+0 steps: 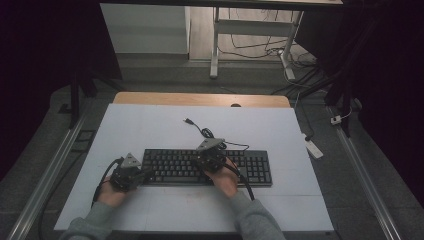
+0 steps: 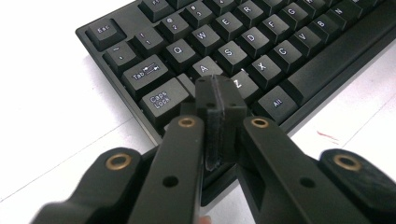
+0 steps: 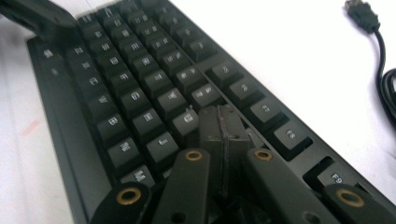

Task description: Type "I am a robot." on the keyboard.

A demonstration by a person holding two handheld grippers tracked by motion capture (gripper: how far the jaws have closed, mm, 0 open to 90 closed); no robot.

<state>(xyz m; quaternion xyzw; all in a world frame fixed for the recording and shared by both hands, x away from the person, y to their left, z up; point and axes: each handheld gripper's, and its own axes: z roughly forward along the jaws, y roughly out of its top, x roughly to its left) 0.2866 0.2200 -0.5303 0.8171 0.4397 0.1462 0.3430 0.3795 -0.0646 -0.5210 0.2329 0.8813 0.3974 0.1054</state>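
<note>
- High view: the keyboard (image 1: 207, 167) lies mid-table, its middle keys hidden under the right gripper (image 1: 210, 159). The left gripper (image 1: 126, 176) sits at its left end; both hands reach in from below.
- Left gripper view: jaws closed on nothing, tips over the keys near A and Z, covering what is beneath.
- Right gripper view: jaws closed, empty, over the blurred upper key rows; the cable (image 3: 380, 56) is cut off at the edge.

Grey-green long sleeves (image 1: 250, 215) are worn on both forearms. Each hand carries black tongs, left (image 1: 148, 173) and right (image 1: 203, 161), topped by a grey three-cornered plate (image 1: 131, 161). Brass-ringed pivots (image 2: 187, 122) are set in the black links, and a black cable (image 1: 102, 180) trails behind.
</note>
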